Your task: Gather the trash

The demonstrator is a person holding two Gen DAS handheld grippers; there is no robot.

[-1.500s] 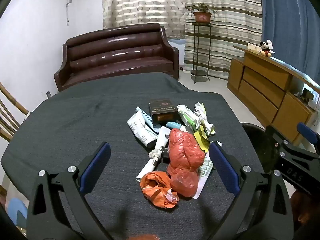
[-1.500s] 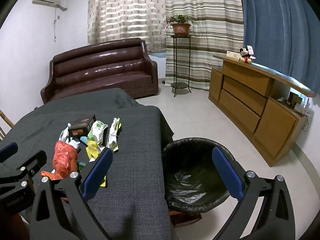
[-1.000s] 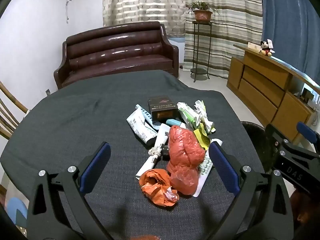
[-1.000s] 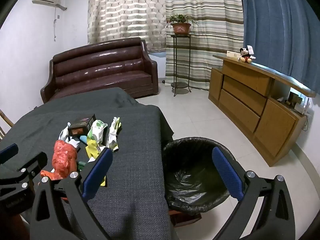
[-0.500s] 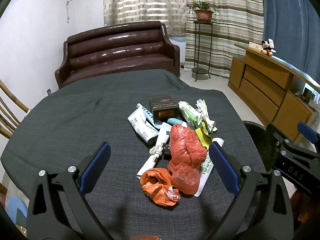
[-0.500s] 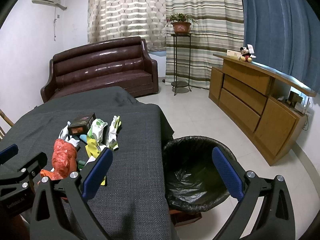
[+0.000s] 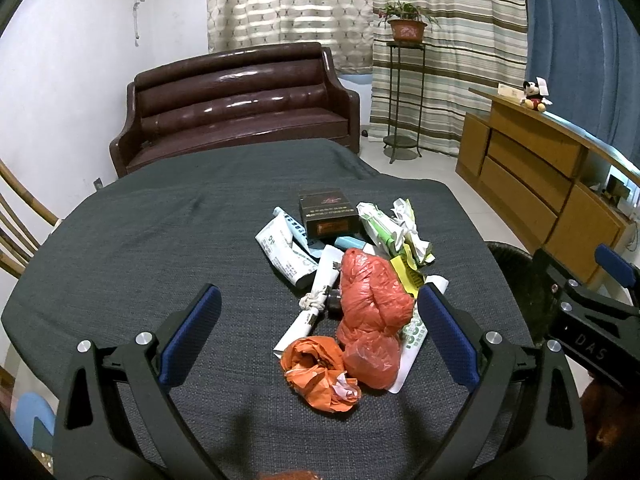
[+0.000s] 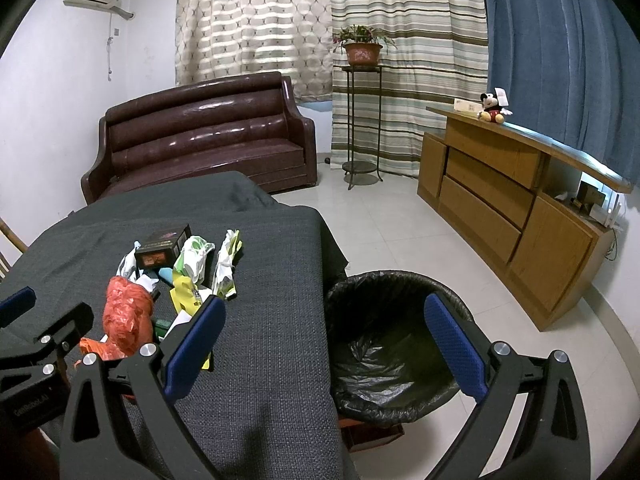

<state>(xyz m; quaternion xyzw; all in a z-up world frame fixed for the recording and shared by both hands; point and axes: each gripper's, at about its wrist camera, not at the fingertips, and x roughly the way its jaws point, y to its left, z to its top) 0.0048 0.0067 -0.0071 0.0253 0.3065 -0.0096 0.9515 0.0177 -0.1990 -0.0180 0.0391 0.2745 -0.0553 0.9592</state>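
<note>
From the left wrist camera, the left tongs are spread wide and hold nothing. They hang low over the worktop, which has a dark grey cloth on it. A pile of trash lies in the middle of the cloth. Closest to the tongs sits a crumpled orange bag, touching a bigger red bag. Behind them lie white paper rolls, a dark little box, and green and white wrappers. The other tongs peek in at the right edge.

From the right wrist camera, the right tongs are also spread wide with nothing in them. One blue pad is over the cloth edge and the other is over the bin. The bin stands on the floor just beside the worktop and has a black bag inside. The trash pile lies to the left on the cloth. A brown sofa stands far behind.
</note>
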